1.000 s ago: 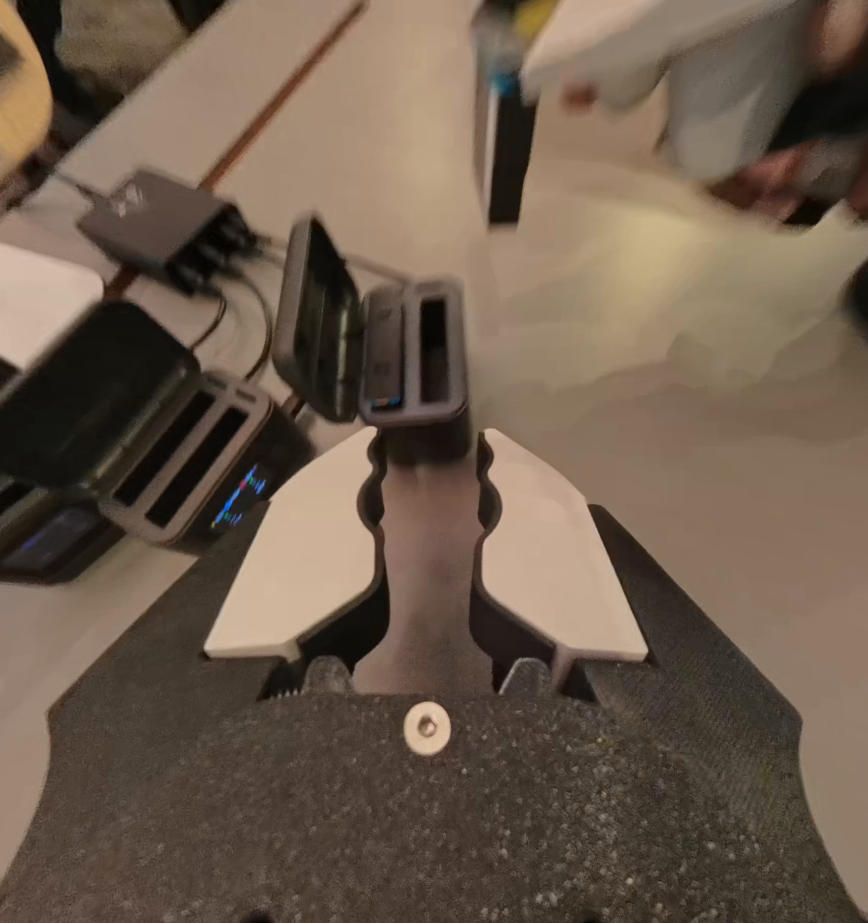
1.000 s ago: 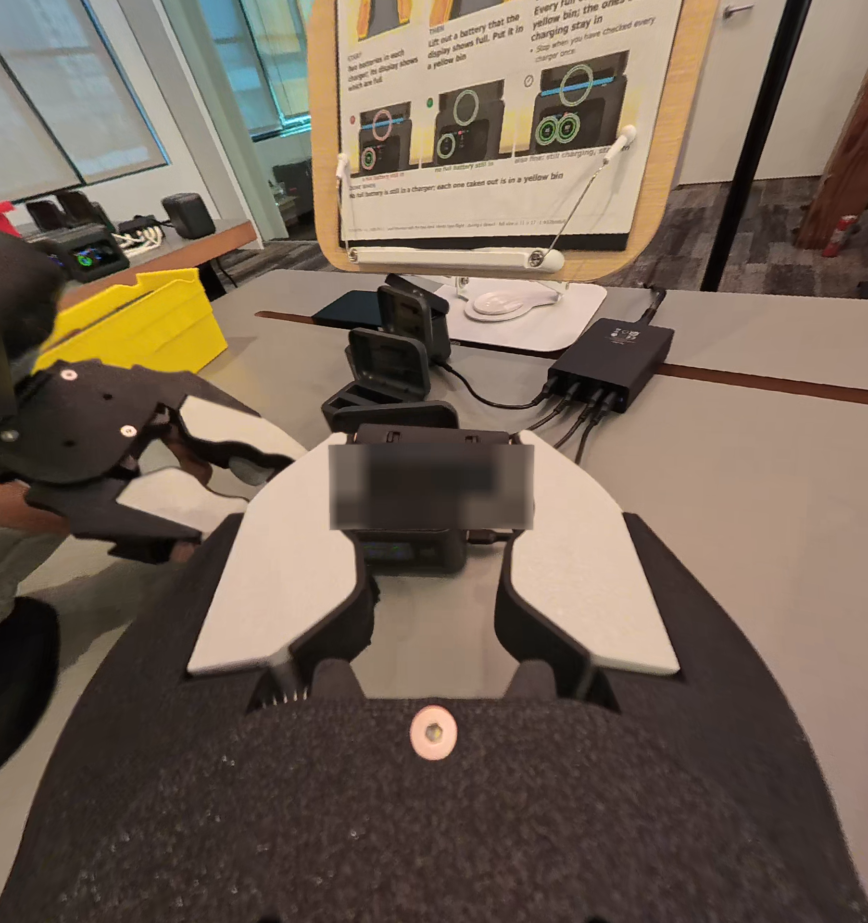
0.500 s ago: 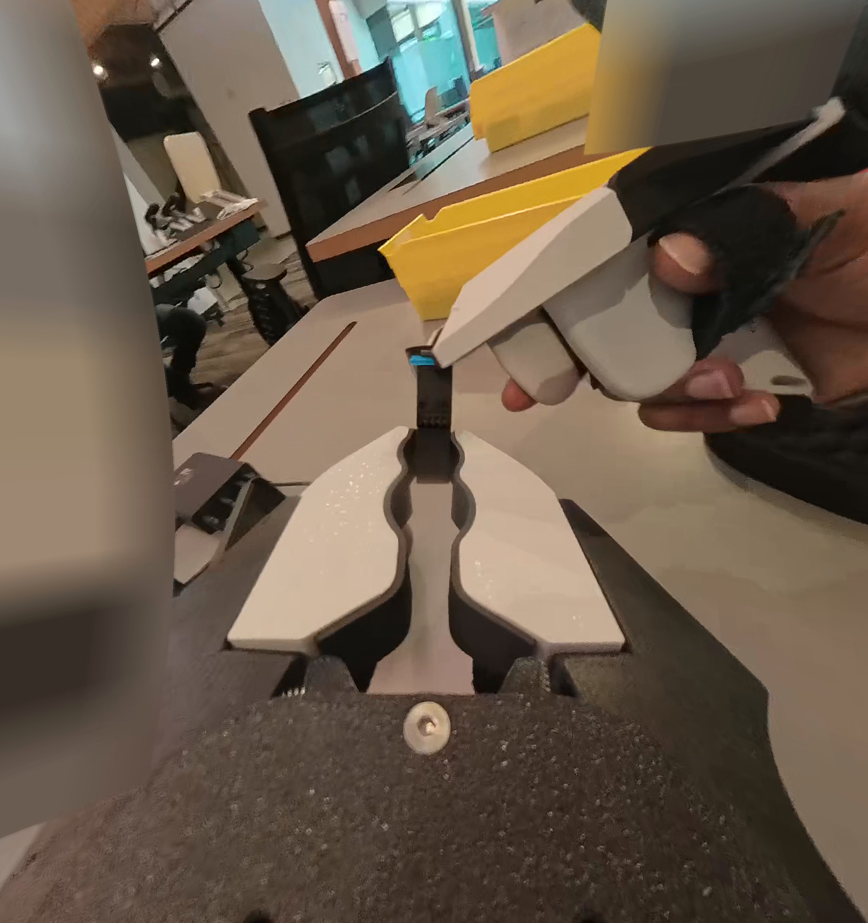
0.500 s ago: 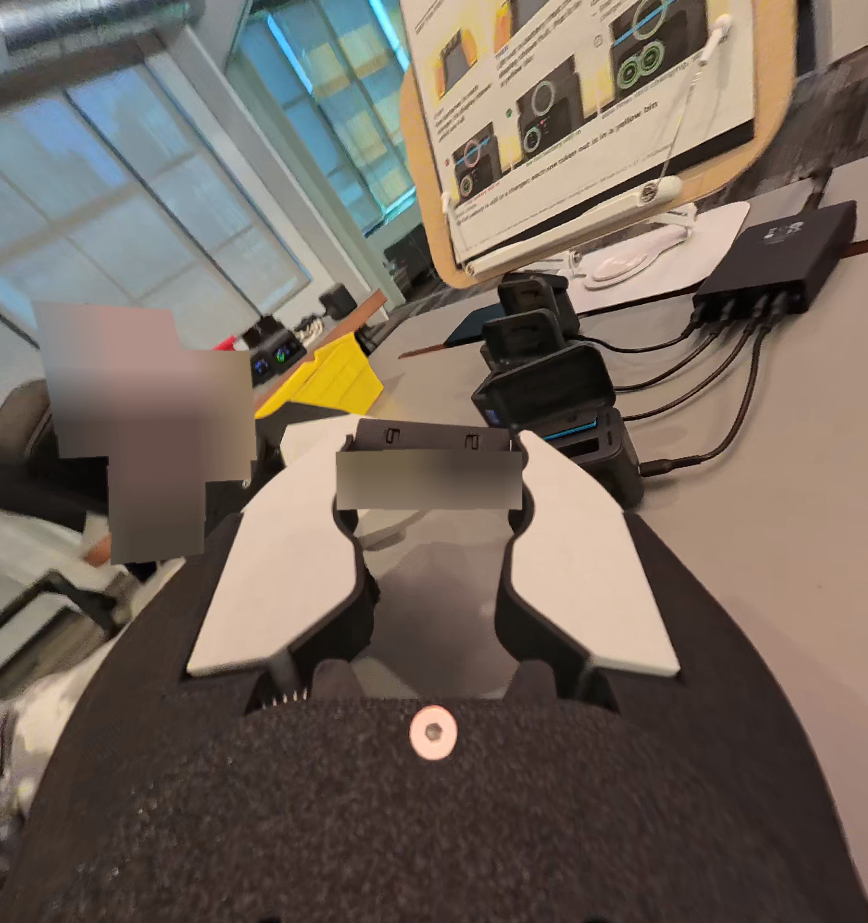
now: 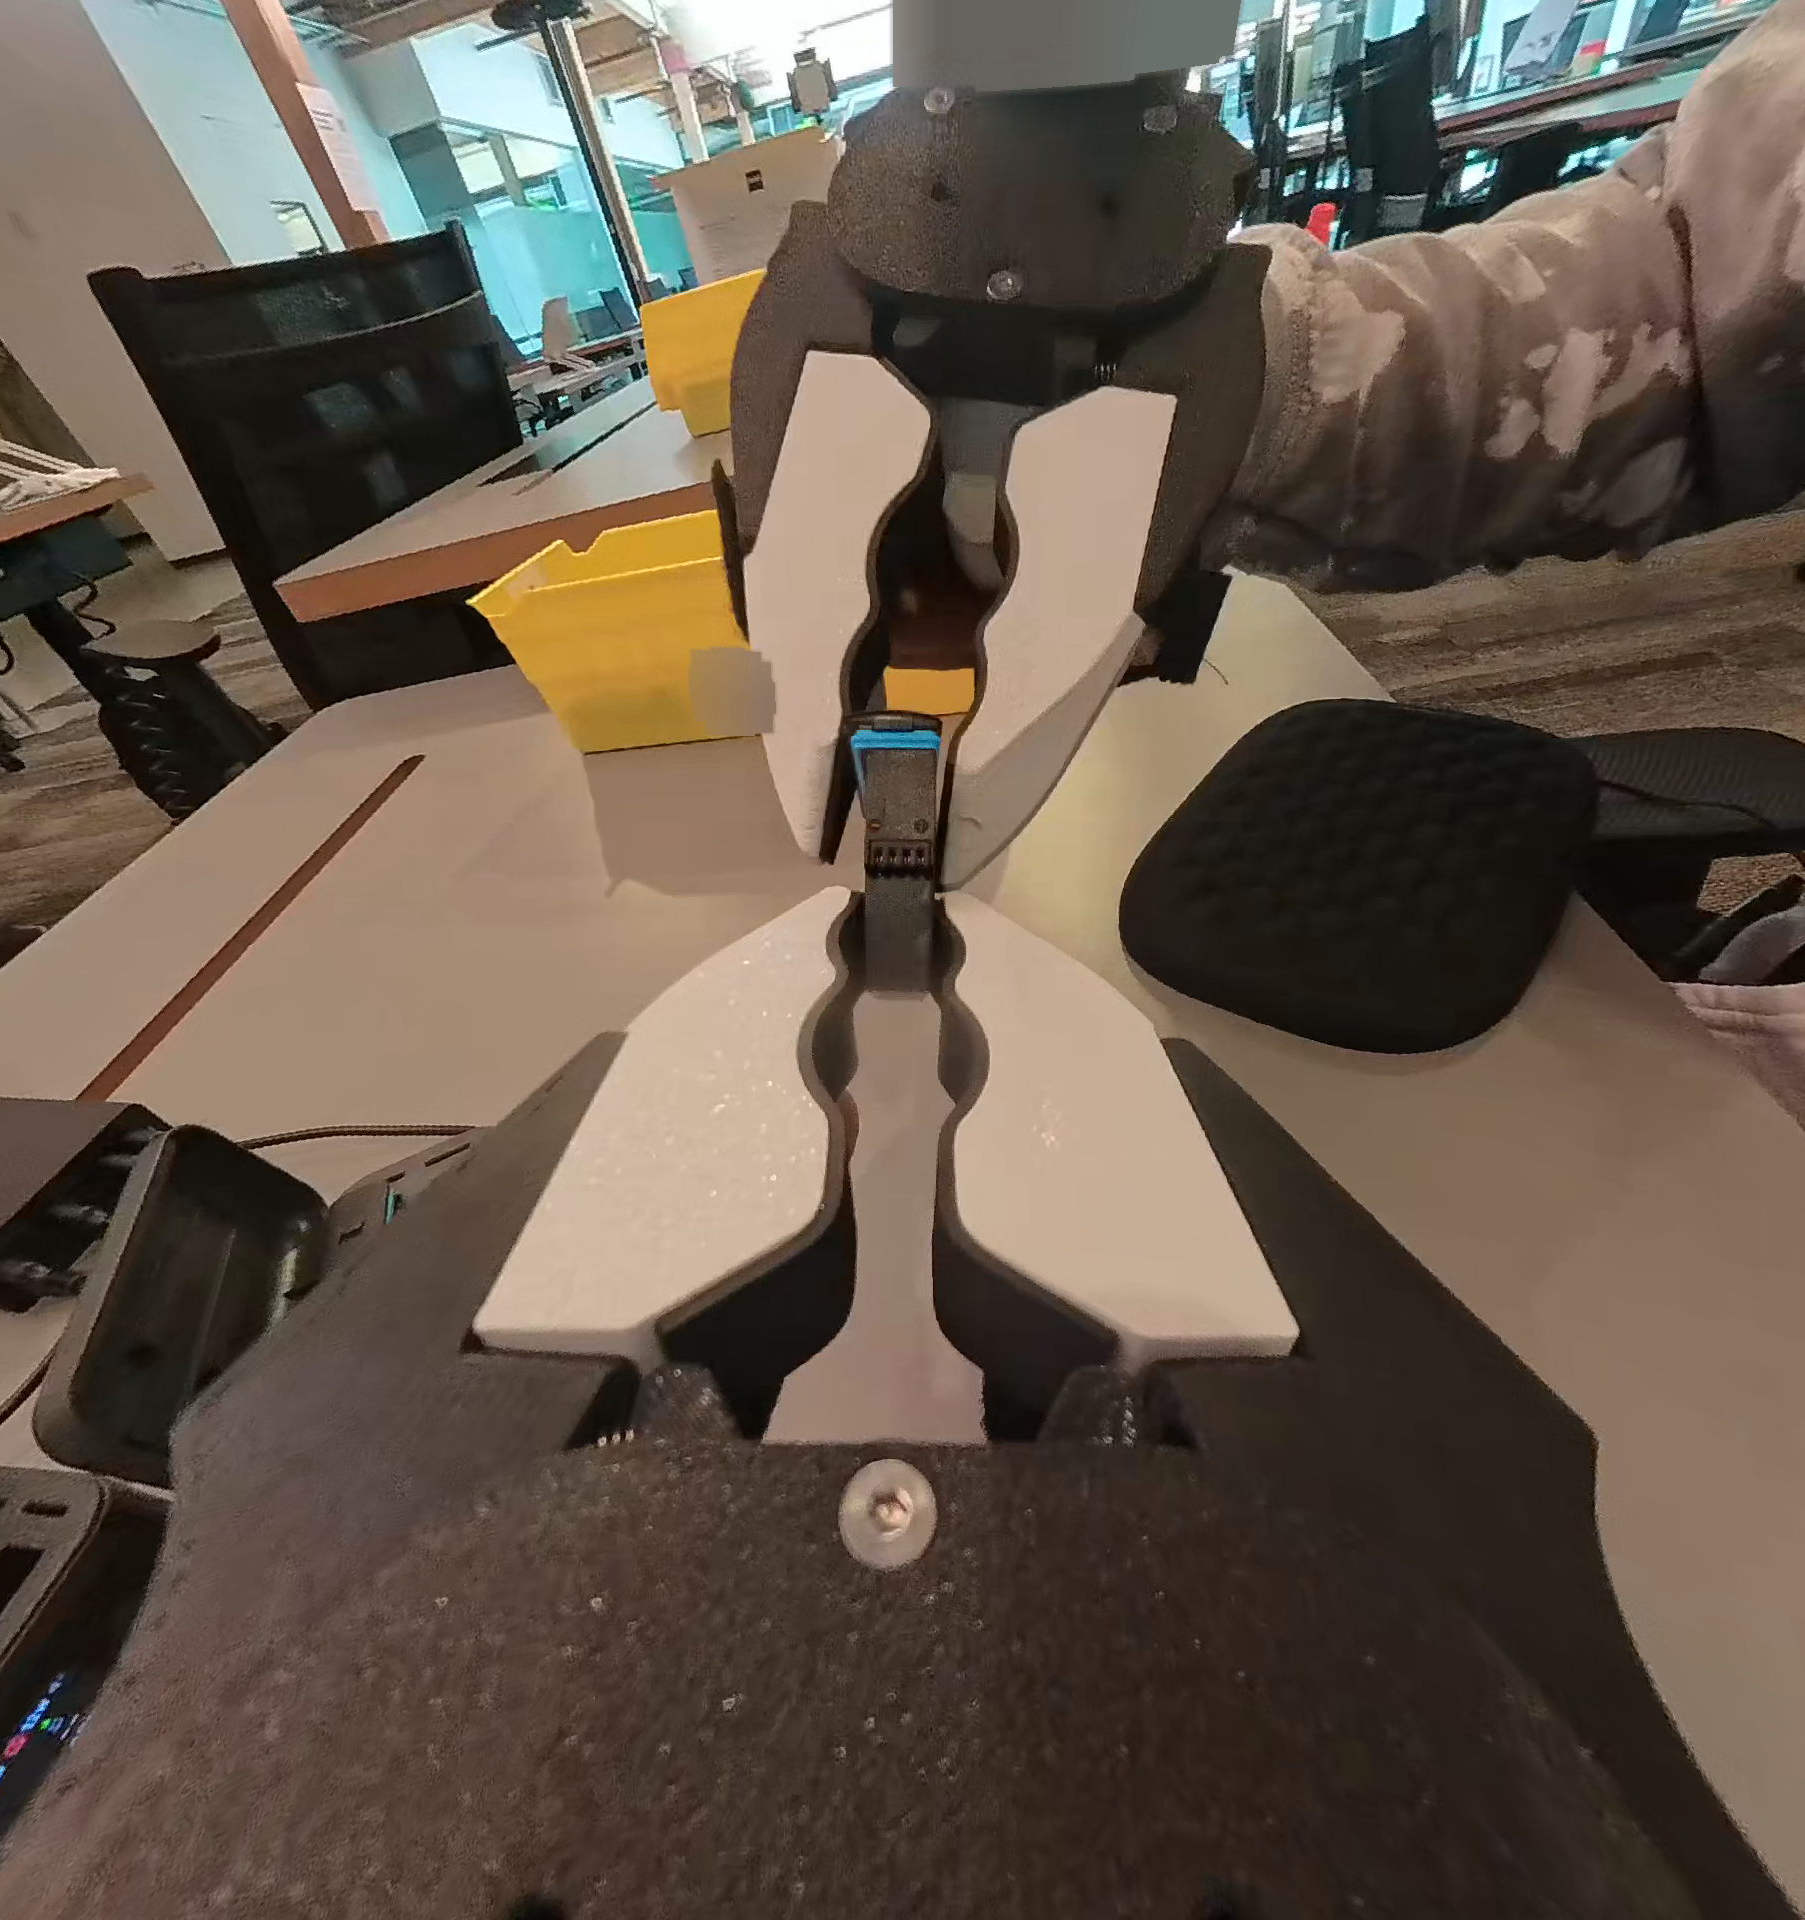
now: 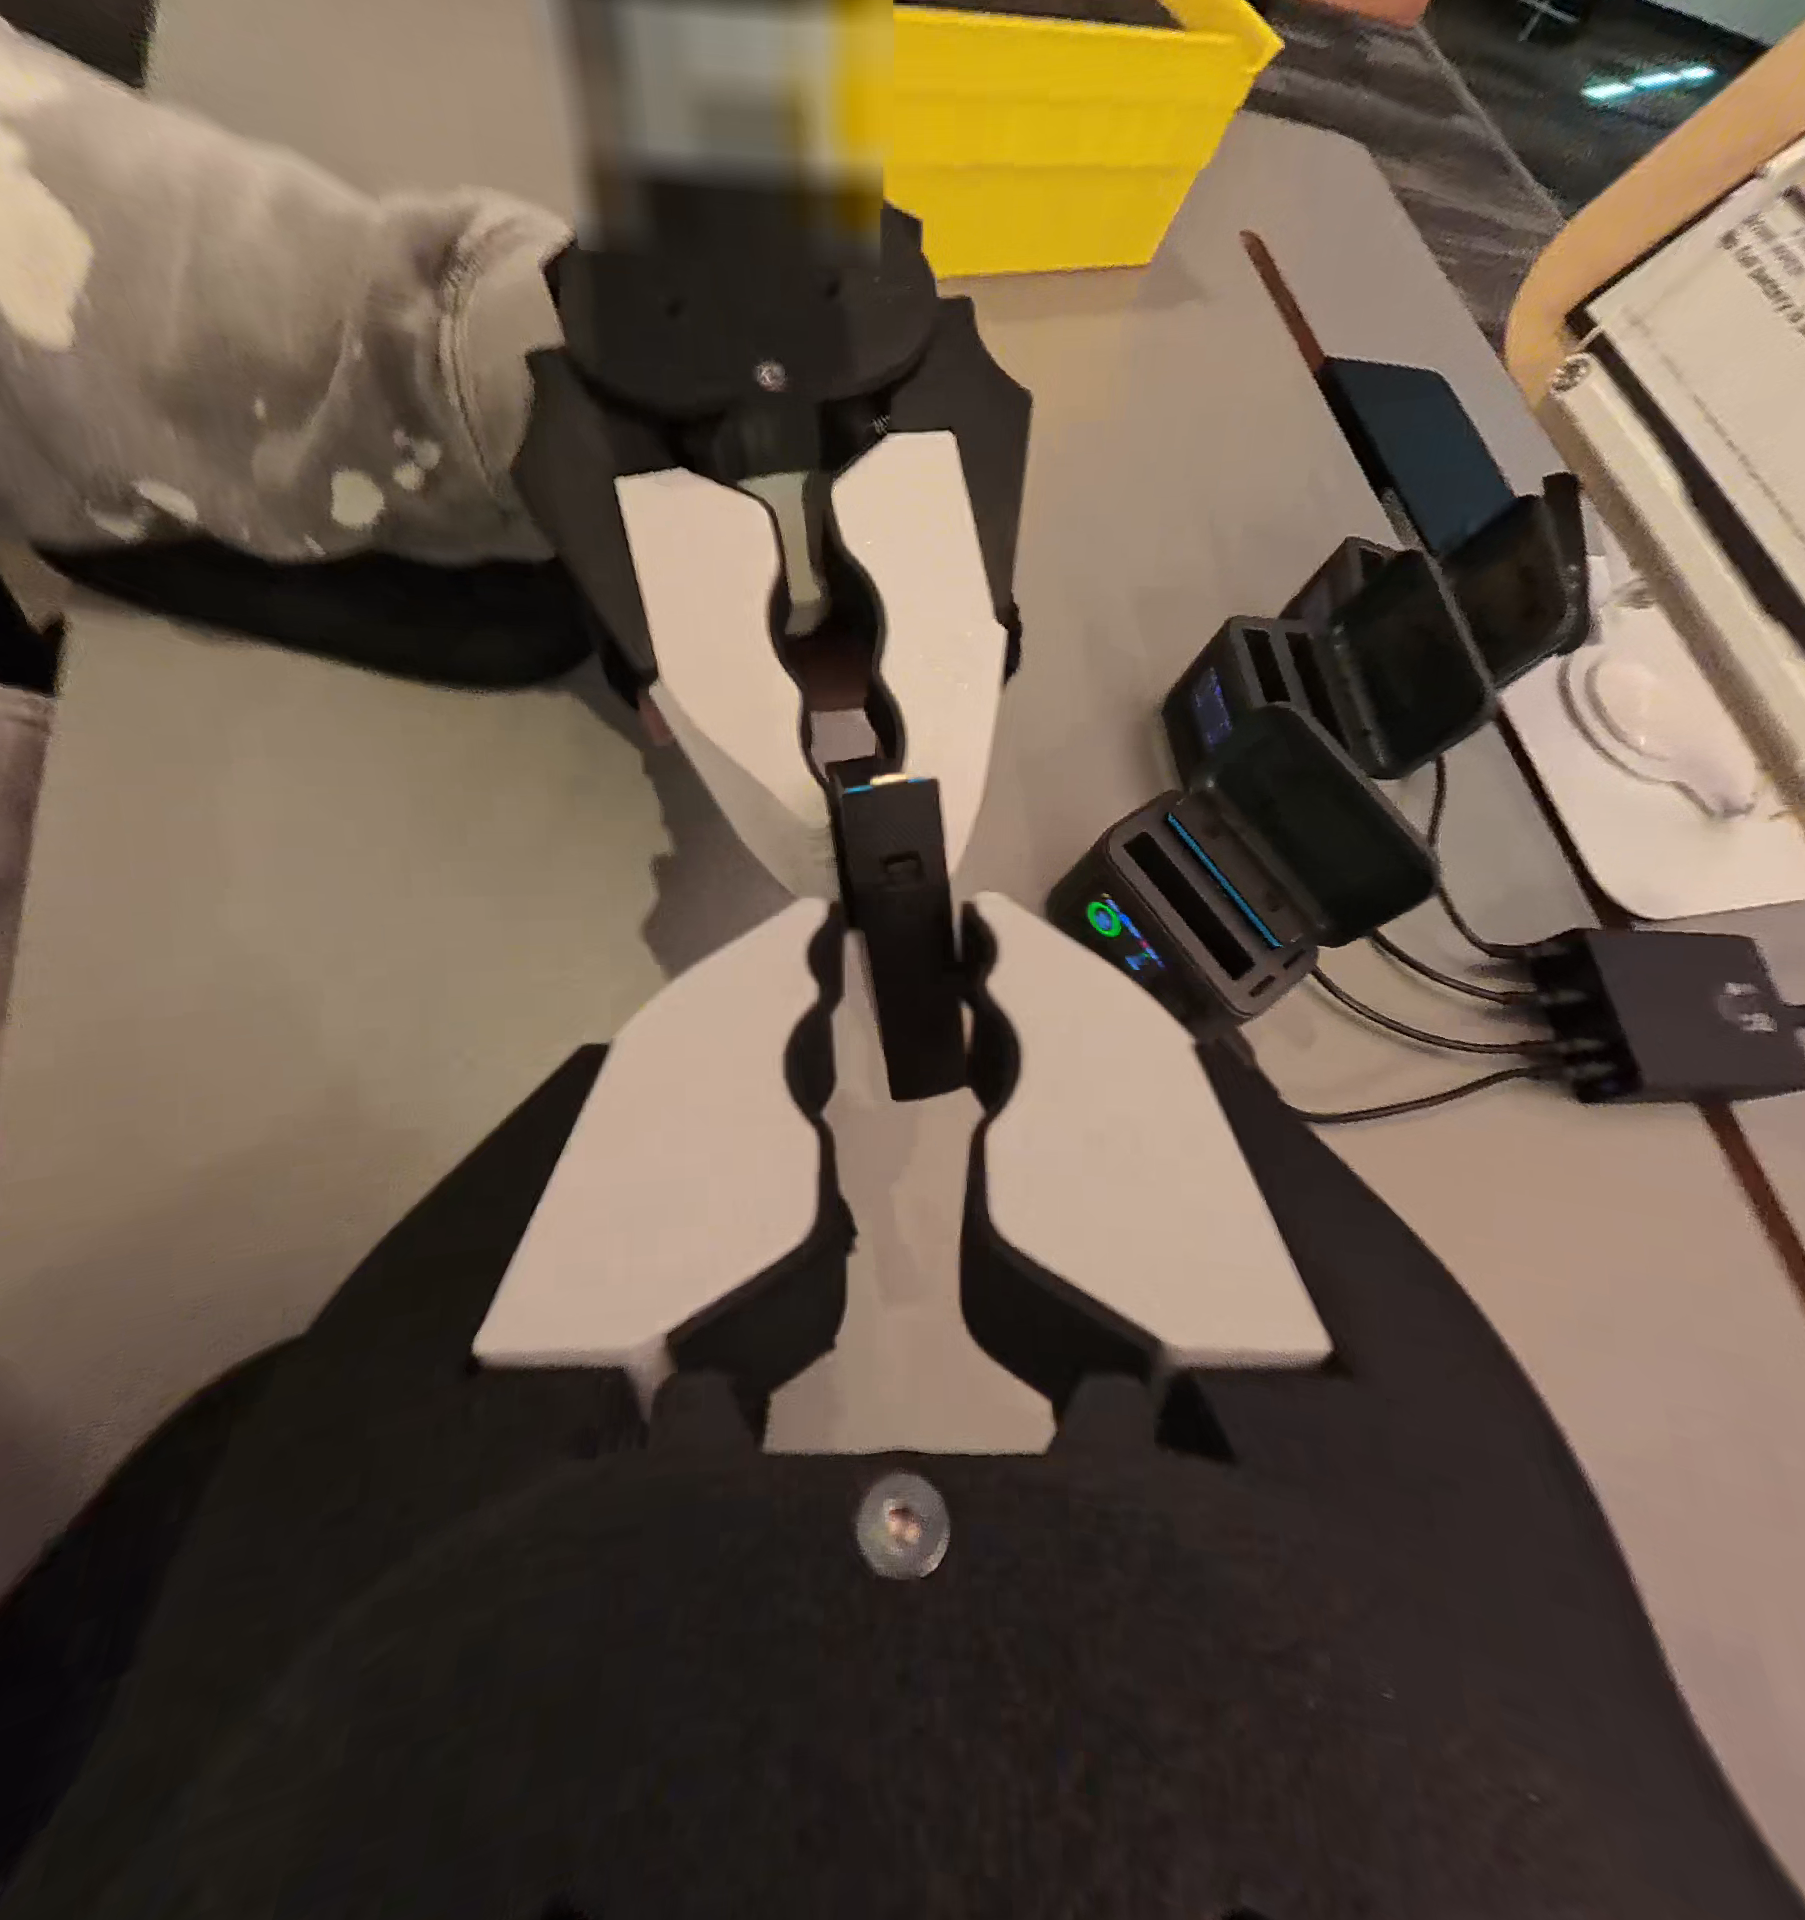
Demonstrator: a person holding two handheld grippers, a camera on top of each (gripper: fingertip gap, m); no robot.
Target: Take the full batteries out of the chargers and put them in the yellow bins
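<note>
A single black battery [image 5: 900, 831] with a blue end is gripped between both grippers above the desk [image 5: 1397, 1195]. The fingers [image 5: 711, 1132] of the left gripper [image 5: 896, 914] are closed to a narrow gap and clamped on one end of the battery, as seen in the left wrist view. In the right wrist view, the fingers [image 6: 1116, 1143] of the right gripper [image 6: 898, 925] are likewise drawn close and clamped on the battery's black body, with the blue end projecting beyond the tips toward the opposite gripper. The two grippers are pointed at each other, tips nearly touching.

A yellow bin [image 5: 617, 644] is located at the far edge of the desk, behind the right gripper in the left wrist view. A second yellow bin [image 5: 695, 348] is seen on another desk farther back. Three chargers [image 6: 1251, 904] with lids raised are lined up toward the desk edge that carries the instruction board [image 6: 1708, 343]; the nearest one shows a lit display. Cables are run from them to a black power hub [image 6: 1687, 1013]. A black padded rest [image 5: 1355, 862] lies at the desk edge near a sleeve [image 5: 1500, 364].
</note>
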